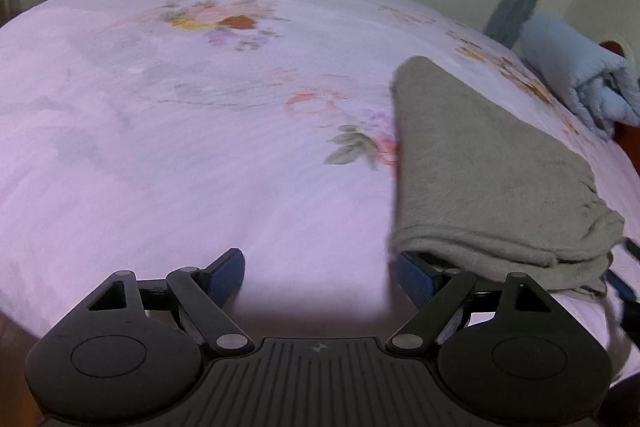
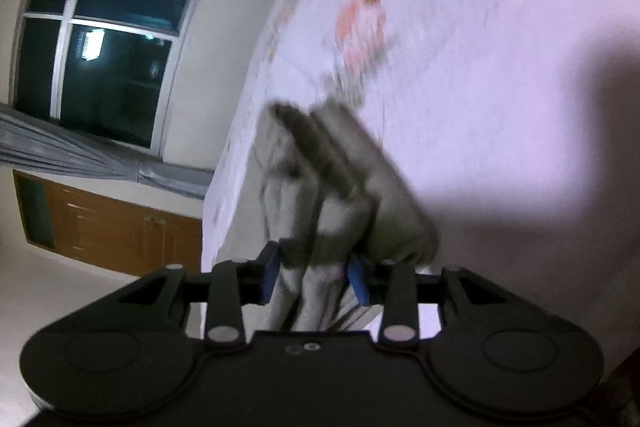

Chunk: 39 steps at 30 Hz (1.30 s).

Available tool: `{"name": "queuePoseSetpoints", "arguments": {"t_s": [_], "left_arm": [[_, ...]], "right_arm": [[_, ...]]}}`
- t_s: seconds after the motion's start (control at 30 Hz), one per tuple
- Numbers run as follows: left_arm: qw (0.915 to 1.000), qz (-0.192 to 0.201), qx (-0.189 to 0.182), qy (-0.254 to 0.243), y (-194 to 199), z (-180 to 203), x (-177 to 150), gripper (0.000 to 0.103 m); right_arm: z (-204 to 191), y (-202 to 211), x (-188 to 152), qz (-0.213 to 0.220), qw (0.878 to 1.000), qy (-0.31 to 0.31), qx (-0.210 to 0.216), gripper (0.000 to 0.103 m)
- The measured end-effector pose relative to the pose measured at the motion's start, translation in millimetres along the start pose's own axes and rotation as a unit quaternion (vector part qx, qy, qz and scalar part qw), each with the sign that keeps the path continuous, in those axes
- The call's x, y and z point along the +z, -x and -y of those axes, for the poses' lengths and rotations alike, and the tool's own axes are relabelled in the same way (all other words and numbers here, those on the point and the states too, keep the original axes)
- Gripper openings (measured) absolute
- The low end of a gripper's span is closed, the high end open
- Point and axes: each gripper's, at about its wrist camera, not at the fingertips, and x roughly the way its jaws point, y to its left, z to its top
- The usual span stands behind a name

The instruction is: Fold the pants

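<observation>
The right gripper, a black two-finger tool with blue pads, was pinching a bunched end of the grey, soft knit pants; several layers of cloth were gathered between its pads, along with what looked like a drawstring, though blur made that hard to confirm. The left gripper, of the same build, stood spread wide and held nothing, its right pad tucked just under the near edge of the folded grey pants.

The pants lay folded into a long, thick stack on the right side of the pale pink floral bedspread, near the bed's edge. A rolled light blue blanket sat beyond them at the far corner, apart from the stack.

The fabric looked like a light, limp jersey or fleece: it sagged over the edges and showed rounded fold lines, so it would likely droop and slide open if lifted from one point only. It seemed neither slippery nor fragile, and the stacked layers would give the pads plenty to bite on. The safest hold was probably at the corners of a folded end, one gripper on each corner, taking all the layers at once so that the inner ones did not slip out. The soft bedspread beneath could be caught by a low pad.
</observation>
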Motion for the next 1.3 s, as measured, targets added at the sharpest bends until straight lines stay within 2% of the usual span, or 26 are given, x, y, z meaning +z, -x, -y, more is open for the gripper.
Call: {"name": "queuePoseSetpoints", "arguments": {"t_s": [0.07, 0.1, 0.13, 0.2, 0.23, 0.3, 0.37, 0.4, 0.47, 0.53, 0.63, 0.7, 0.77, 0.8, 0.83, 0.9, 0.93, 0.97, 1.0, 1.03, 1.17, 1.3], "left_arm": [[0.9993, 0.023, -0.007, 0.029, 13.4, -13.4, 1.4, 0.084], [0.9978, 0.046, -0.029, 0.037, 19.8, -17.5, 5.0, 0.084], [0.9961, 0.058, -0.051, 0.042, 21.5, -19.4, 10.1, 0.084], [0.9908, 0.071, -0.105, 0.048, 15.7, -17.0, 27.8, 0.085], [0.9878, 0.069, -0.130, 0.050, 6.7, -14.3, 37.6, 0.092], [0.9804, 0.038, -0.184, 0.060, -24.6, -7.9, 54.9, 0.095], [0.9745, 0.011, -0.214, 0.068, -49.1, -1.6, 63.0, 0.095], [0.9733, 0.004, -0.220, 0.065, -59.5, 2.2, 66.1, 0.095], [0.9704, -0.010, -0.234, 0.058, -74.5, 10.8, 67.8, 0.095], [0.9669, -0.031, -0.244, 0.067, -91.8, 11.2, 69.1, 0.095], [0.9564, -0.041, -0.275, 0.091, -109.5, 8.9, 72.6, 0.095], [0.9483, -0.049, -0.295, 0.107, -118.3, 9.1, 75.3, 0.095], [0.9412, -0.059, -0.312, 0.116, -128.7, 12.0, 79.1, 0.095], [0.9389, -0.063, -0.317, 0.118, -133.5, 14.2, 80.1, 0.095], [0.9365, -0.069, -0.322, 0.120, -138.4, 16.1, 80.9, 0.094], [0.9373, -0.079, -0.318, 0.118, -146.0, 22.9, 83.2, 0.068], [0.9427, -0.091, -0.301, 0.112, -151.0, 27.2, 82.4, 0.045], [0.9463, -0.093, -0.291, 0.105, -152.5, 29.0, 81.5, 0.038], [0.9465, -0.089, -0.294, 0.099, -151.5, 29.6, 80.4, 0.033], [0.9440, -0.085, -0.303, 0.101, -149.2, 28.5, 80.3, 0.025], [0.9355, -0.059, -0.333, 0.102, -135.2, 30.0, 85.8, 0.023], [0.9302, -0.011, -0.352, 0.103, -121.4, 35.2, 118.7, 0.023]], "right_arm": [[-1.2, 16.4, 13.4, 0.019, 1.000, 0.018, 0.007, 0.047], [-2.4, 21.5, 21.2, 0.022, 0.999, 0.030, 0.005, 0.075], [-4.3, 24.9, 30.4, 0.026, 0.999, 0.047, 0.002, 0.091], [-8.6, 23.8, 47.1, 0.025, 0.997, 0.079, 0.010, 0.090], [-10.0, 18.1, 56.3, 0.016, 0.995, 0.094, 0.010, 0.090], [-8.3, 2.3, 69.8, -0.012, 0.995, 0.103, 0.011, 0.089], [-0.1, -17.3, 79.9, -0.054, 0.994, 0.088, 0.019, 0.086], [3.4, -23.5, 81.3, -0.072, 0.994, 0.079, 0.025, 0.079], [7.7, -38.4, 79.7, -0.104, 0.991, 0.071, 0.040, 0.078], [10.6, -50.3, 76.9, -0.125, 0.989, 0.074, 0.034, 0.077], [11.0, -62.4, 76.9, -0.147, 0.985, 0.072, 0.052, 0.077], [5.4, -70.8, 75.1, -0.172, 0.979, 0.087, 0.065, 0.082], [-0.3, -79.4, 75.4, -0.192, 0.973, 0.107, 0.065, 0.082], [-2.5, -83.2, 76.2, -0.198, 0.971, 0.116, 0.061, 0.081], [-6.0, -89.2, 76.8, -0.204, 0.969, 0.132, 0.048, 0.075], [-12.4, -98.4, 75.5, -0.221, 0.962, 0.155, 0.030, 0.067], [-15.4, -101.1, 75.2, -0.229, 0.959, 0.162, 0.029, 0.058], [-17.3, -102.7, 75.2, -0.238, 0.957, 0.162, 0.027, 0.053], [-20.4, -101.7, 75.7, -0.243, 0.955, 0.166, 0.026, 0.047], [-25.5, -100.1, 75.2, -0.244, 0.953, 0.175, 0.031, 0.043], [-53.3, -85.2, 73.9, -0.238, 0.943, 0.225, 0.054, 0.040], [-91.7, -86.8, 83.2, -0.228, 0.934, 0.258, 0.091, 0.039]]}}
